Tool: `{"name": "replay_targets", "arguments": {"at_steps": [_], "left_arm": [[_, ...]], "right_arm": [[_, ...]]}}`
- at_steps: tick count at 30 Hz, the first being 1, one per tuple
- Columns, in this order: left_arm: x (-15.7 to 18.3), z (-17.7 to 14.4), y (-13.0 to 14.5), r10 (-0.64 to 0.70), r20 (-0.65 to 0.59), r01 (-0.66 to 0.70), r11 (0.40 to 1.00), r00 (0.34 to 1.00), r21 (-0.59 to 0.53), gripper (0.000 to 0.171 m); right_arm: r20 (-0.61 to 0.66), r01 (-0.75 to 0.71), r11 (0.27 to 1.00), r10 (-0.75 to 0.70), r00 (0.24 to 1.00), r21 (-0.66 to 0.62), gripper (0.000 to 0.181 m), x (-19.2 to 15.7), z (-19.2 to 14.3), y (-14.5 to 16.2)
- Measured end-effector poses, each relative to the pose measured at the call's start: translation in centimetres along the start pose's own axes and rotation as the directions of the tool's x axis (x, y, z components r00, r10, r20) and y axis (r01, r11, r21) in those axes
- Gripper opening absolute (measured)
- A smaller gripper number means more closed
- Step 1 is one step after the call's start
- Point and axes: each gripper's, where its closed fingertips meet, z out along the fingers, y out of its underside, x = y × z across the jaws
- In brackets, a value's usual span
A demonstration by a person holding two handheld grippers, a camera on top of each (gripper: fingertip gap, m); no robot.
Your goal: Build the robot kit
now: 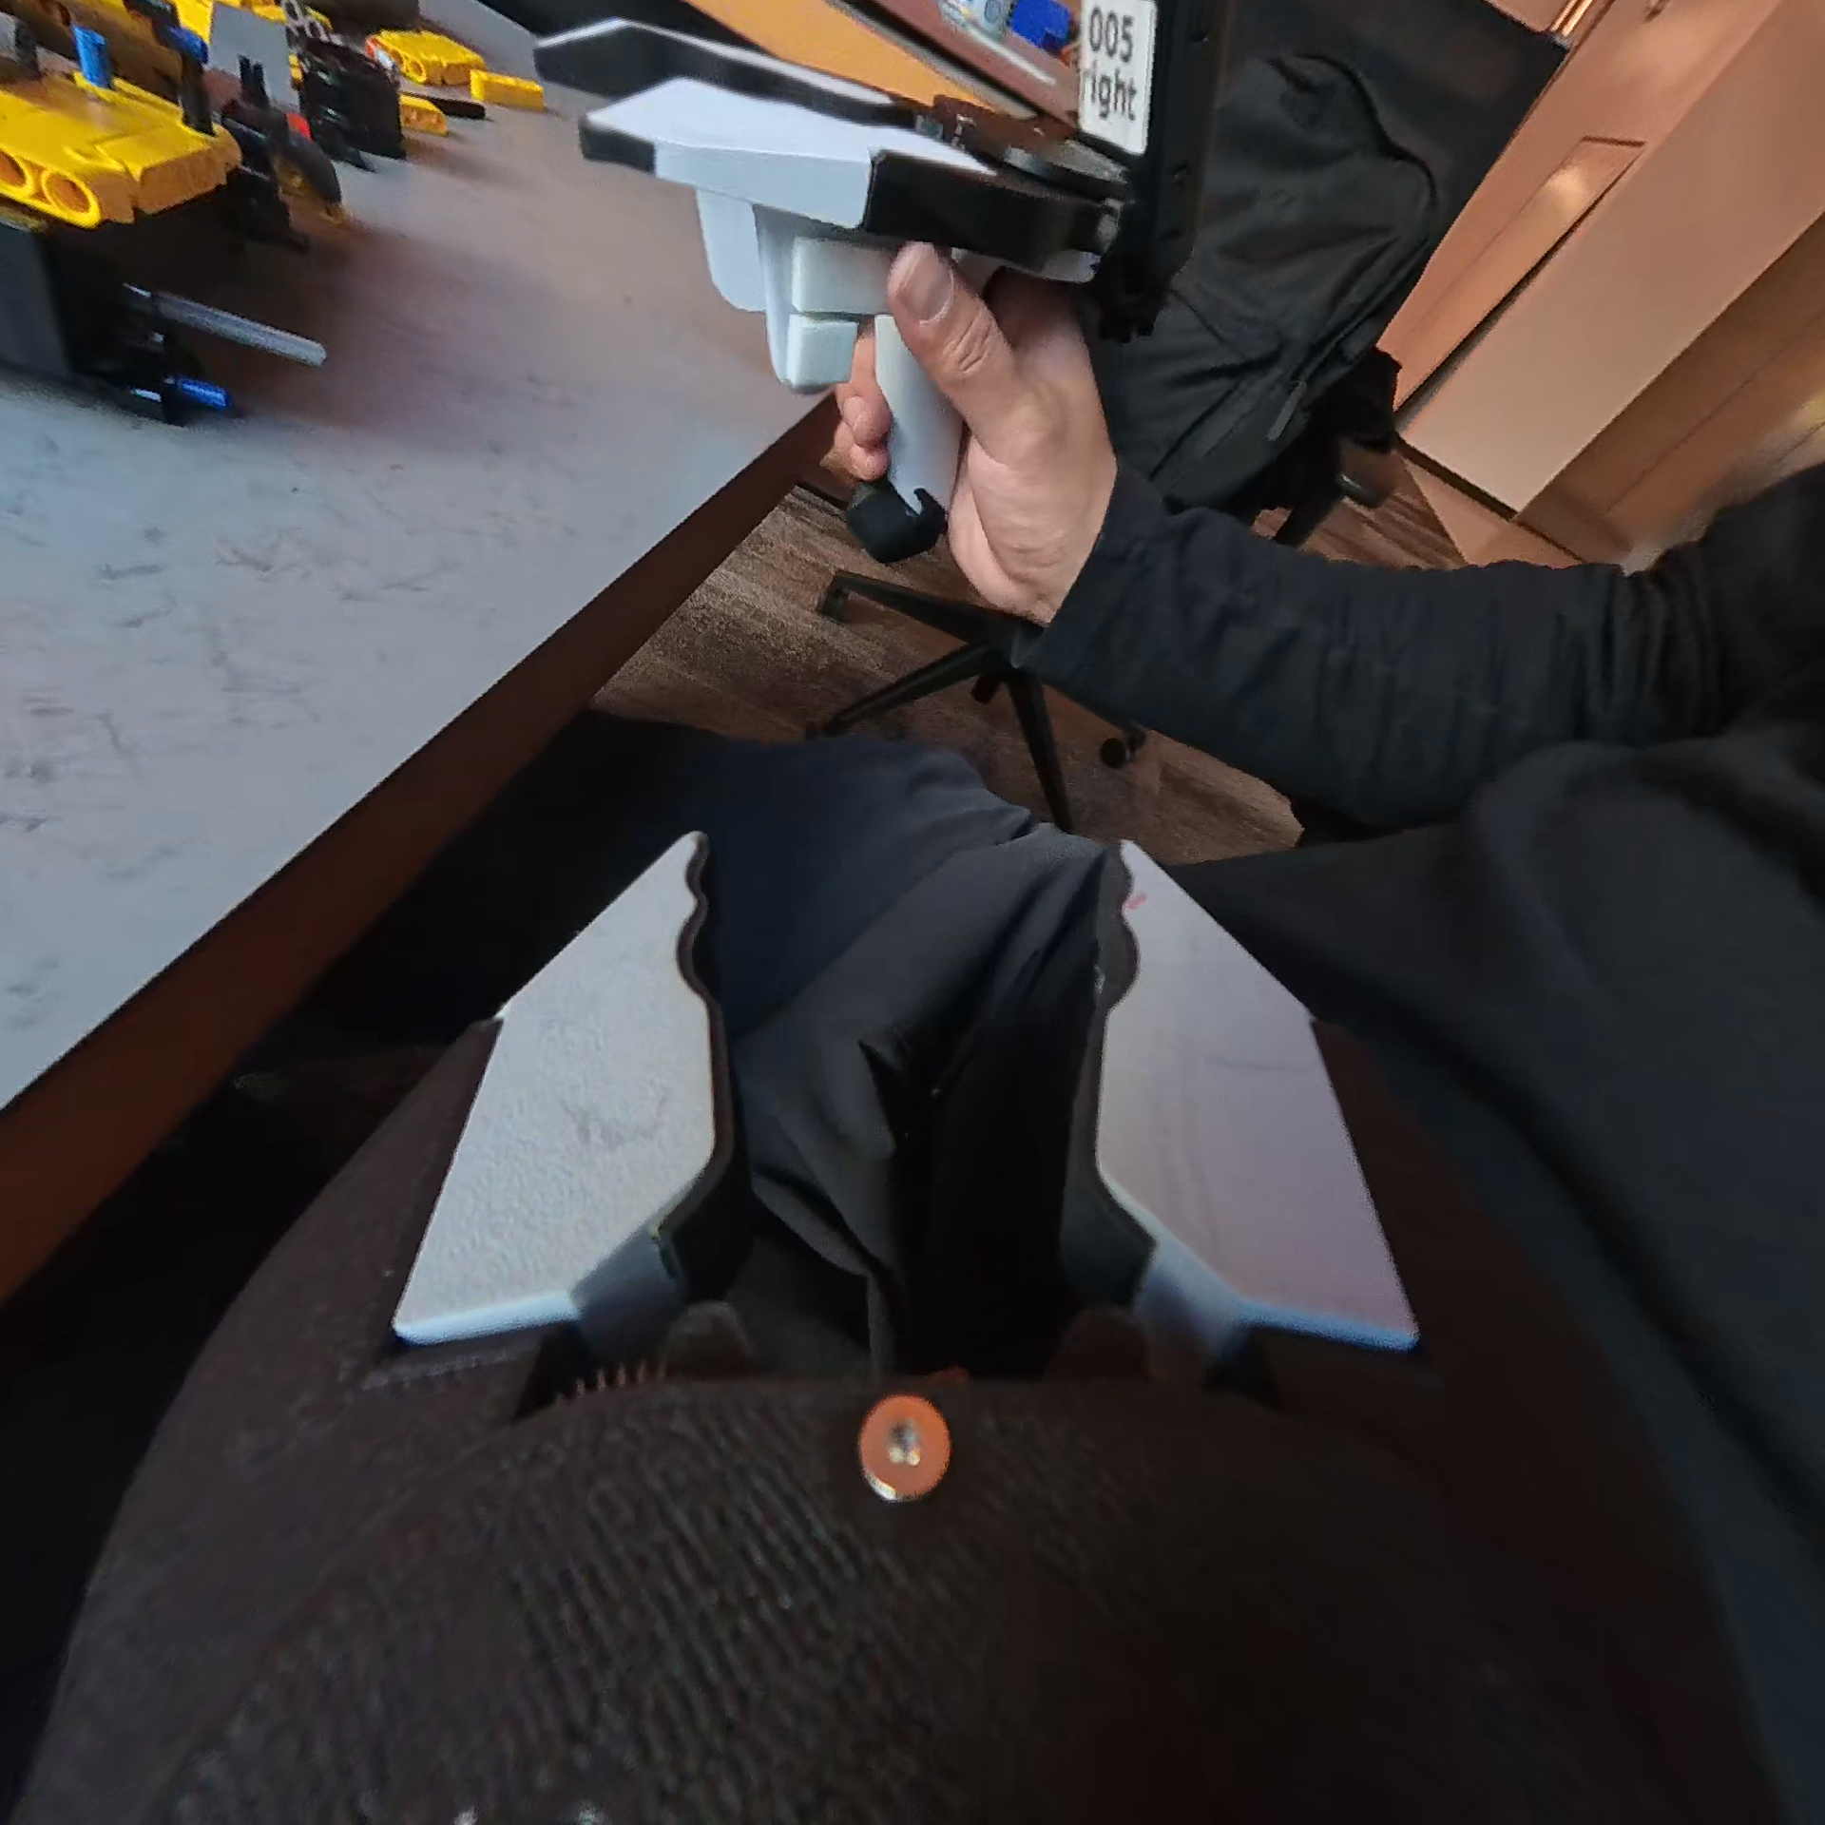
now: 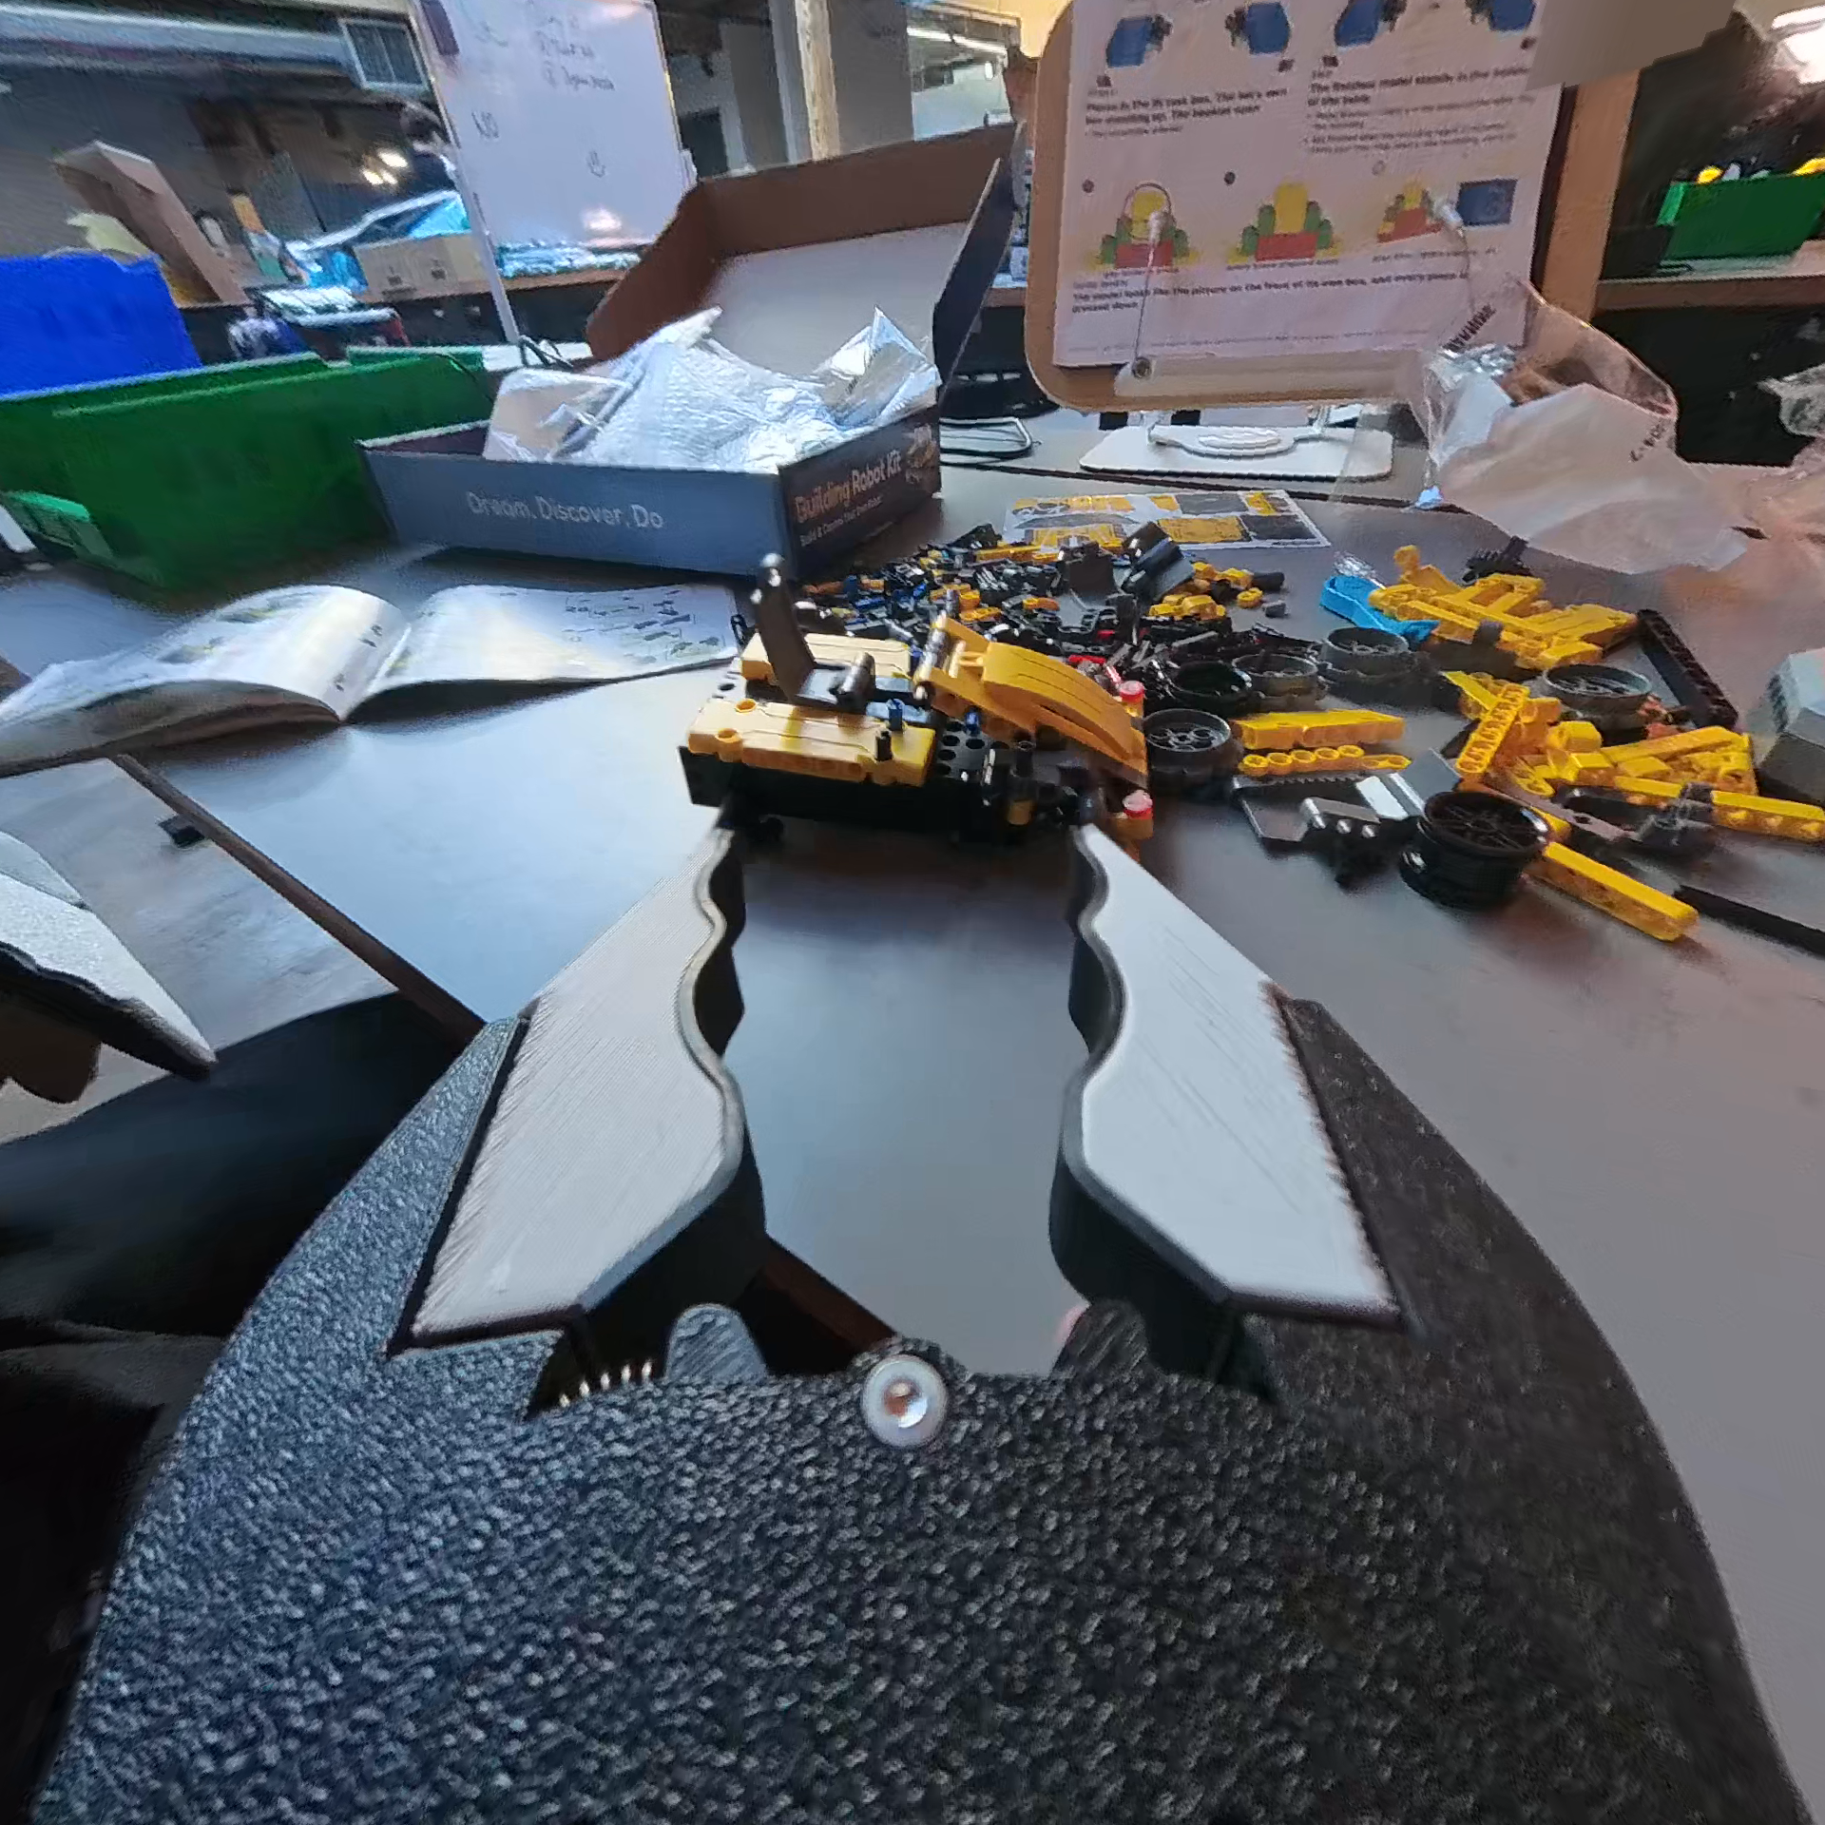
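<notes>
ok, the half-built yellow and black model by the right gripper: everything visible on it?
The half-built model is plastic building-kit parts: a black chassis, yellow panels on top, a grey lever standing up at the back, a curved yellow piece sloping right. It sits upright on the dark table, beyond the open right gripper, untouched, loose parts scattered beside it.

Both grippers share a build: pale grey fingers (image 2: 1200, 1076) with wavy black inner edges, set in a black textured body (image 2: 889, 1600) with a silver screw (image 2: 901, 1400). The person wears a black sleeve (image 1: 1383, 662).
</notes>
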Motion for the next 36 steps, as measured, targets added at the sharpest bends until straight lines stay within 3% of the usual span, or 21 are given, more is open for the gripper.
{"name": "replay_targets", "arguments": {"at_steps": [7, 13, 24, 36], "left_arm": [[-0.5, -0.9, -0.9, 0.067, 0.046, -0.068, 0.997, 0.997, 0.034, 0.066], [-2.7, -2.3, -2.5, 0.020, 0.104, -0.032, 0.993, 0.994, 0.114, 0.064], [-3.1, -2.8, -2.6, 0.011, 0.083, -0.021, 0.993, 0.996, 0.116, 0.062], [-2.9, -2.7, -2.1, 0.046, 0.109, -0.055, 0.995, 0.993, 0.082, 0.059]], "right_arm": [[0.089, 0.048, 0.998, -0.043, 0.995, -0.049, 0.062, -2.1, 2.2, -1.0], [0.195, 0.139, 0.961, -0.093, 0.976, -0.240, 0.061, -4.8, 5.9, 0.9], [0.188, -0.040, 0.887, 0.141, 0.972, -0.460, 0.062, -6.8, 8.2, 3.5], [0.166, -0.082, 0.897, 0.169, 0.971, -0.434, 0.058, -6.6, 8.4, 3.6]]}}
